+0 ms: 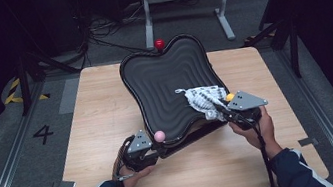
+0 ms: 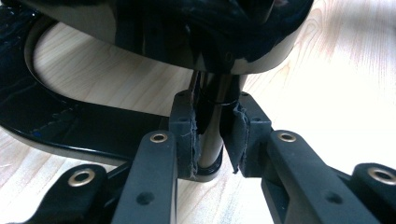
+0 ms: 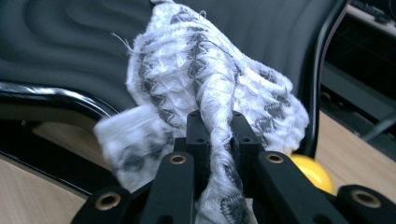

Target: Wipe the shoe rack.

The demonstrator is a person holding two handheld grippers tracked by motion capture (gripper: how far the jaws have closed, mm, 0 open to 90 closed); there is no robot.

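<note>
Nearest the person, at the near left of the wooden table (image 1: 106, 108), the left gripper (image 2: 212, 140) was closed on the thin black post (image 2: 211, 122) under the black wavy-surfaced tray (image 1: 168, 88), its pads pressing the post from both sides just above the tray's black base (image 2: 70, 126). A pink ball (image 1: 160, 135) sat at the tray's near edge, just above that gripper. To the right, a little farther in, the right gripper (image 3: 218, 135) was clamped tight on a white-and-grey patterned cloth (image 3: 205, 84), a twisted fold of it squeezed between the jaws. The rest of the cloth bunched over the tray's right near edge and lay on its rippled surface. A yellow ball (image 3: 312, 173) showed just beside the cloth at the rim. At the tray's far edge stood a red ball (image 1: 159, 43).
</note>
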